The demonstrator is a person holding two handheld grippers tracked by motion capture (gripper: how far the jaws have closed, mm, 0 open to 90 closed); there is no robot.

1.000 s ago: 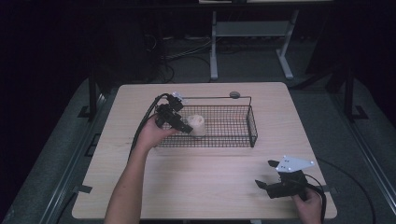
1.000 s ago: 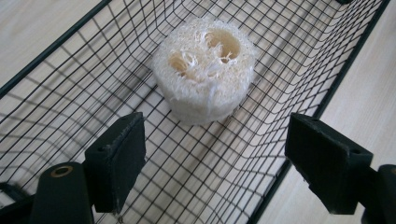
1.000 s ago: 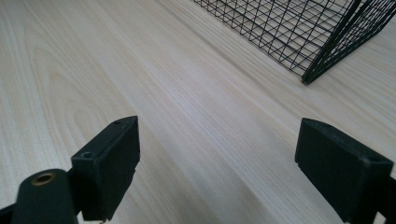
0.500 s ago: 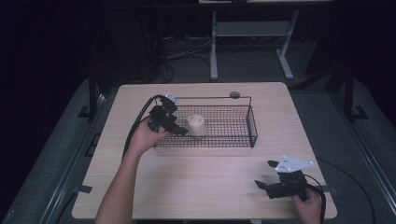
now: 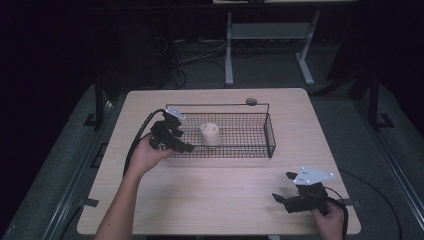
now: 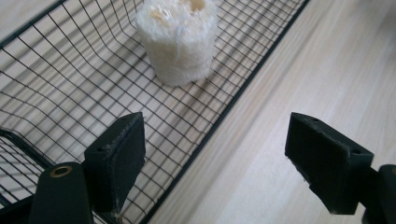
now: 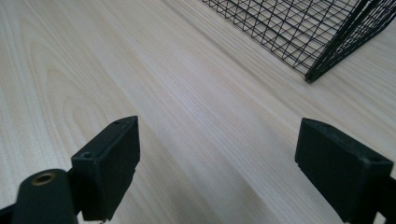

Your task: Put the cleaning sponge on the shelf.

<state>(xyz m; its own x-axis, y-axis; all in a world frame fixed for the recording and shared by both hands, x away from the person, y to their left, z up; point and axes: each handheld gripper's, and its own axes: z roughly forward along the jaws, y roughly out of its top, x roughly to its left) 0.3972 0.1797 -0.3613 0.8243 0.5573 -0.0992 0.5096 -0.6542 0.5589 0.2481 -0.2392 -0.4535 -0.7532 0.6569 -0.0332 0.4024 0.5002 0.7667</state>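
- The loofah piece (image 6: 178,39) is cream-white with a rough, fibrous texture.
- The wire basket (image 5: 270,137) is black, a fine square grid.
- The table (image 5: 225,195) is pale wood with long grain lines.
- The left gripper (image 5: 186,145) and the right gripper (image 5: 283,189) are black; the right carries a light grey plate.
- The surrounding floor is dark grey.

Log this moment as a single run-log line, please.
left gripper: open, empty, over wire basket near rim | loofah piece: upright inside basket, untouched | right gripper: open, empty, low over table
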